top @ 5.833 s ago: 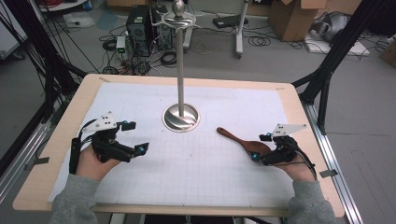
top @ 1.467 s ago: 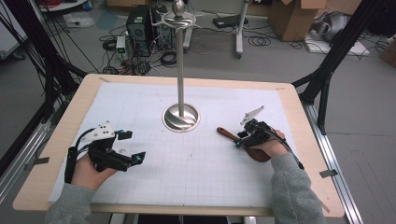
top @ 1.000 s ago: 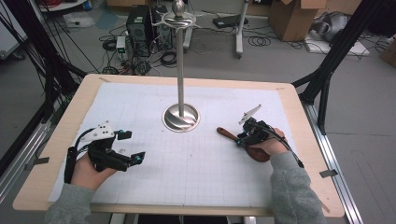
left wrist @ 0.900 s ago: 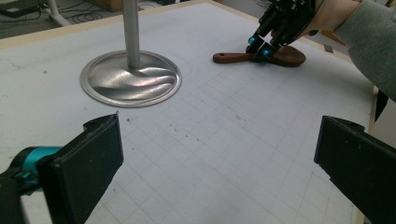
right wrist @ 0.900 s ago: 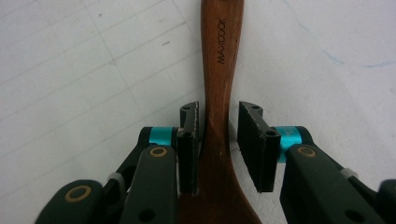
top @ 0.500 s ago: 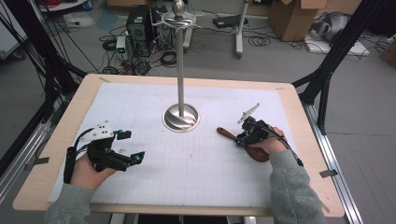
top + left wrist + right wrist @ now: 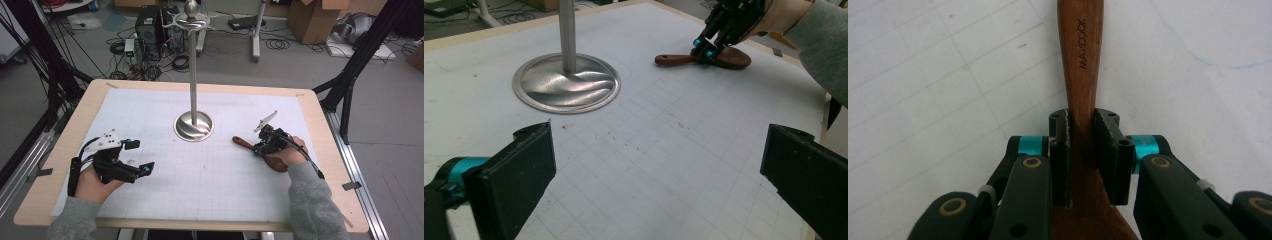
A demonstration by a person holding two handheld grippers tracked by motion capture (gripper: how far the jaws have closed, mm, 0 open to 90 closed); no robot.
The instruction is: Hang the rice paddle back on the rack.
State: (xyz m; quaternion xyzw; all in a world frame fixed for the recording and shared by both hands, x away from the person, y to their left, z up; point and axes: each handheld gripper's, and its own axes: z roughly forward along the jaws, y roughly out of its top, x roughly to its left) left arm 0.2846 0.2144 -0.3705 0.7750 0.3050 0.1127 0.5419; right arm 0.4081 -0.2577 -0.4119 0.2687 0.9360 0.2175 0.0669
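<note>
Counter: a wooden-edged counter (image 7: 85, 107) under a white gridded mat (image 7: 210, 180), with a person's grey sleeves coming in from the bottom of the high view.
Stand: a tall metal pole stand (image 7: 193, 70) rises upright from a round shiny base (image 7: 193, 126) near the middle of the mat; the base sits just ahead of the left gripper's fingers in the left gripper view (image 7: 566, 82).
Wooden spoon: a dark wooden spoon (image 7: 245, 144) lies flat on the mat to the right of the stand's base, apart from it, handle pointing toward the base. In the right gripper view the handle (image 7: 1081, 55) runs straight up the frame, and the word MAXCOCK is printed on it.
Right gripper: here it is, the right gripper (image 7: 264, 146) is down on the spoon, its fingers (image 7: 1060, 155) clamped on either side of the narrow neck where handle widens to bowl. The left gripper view catches it too (image 7: 705, 49), tilted down from the upper right with the spoon's bowl lying behind it.
Left gripper: the left gripper (image 7: 137, 157) is held low over the left of the mat, well apart from the spoon, pointing right. Its fingers (image 7: 519, 175) stand wide apart with nothing between them but gridded mat.
Surroundings: cables, a computer tower (image 7: 147, 25) and cardboard boxes (image 7: 312, 17) on the floor beyond the counter.
</note>
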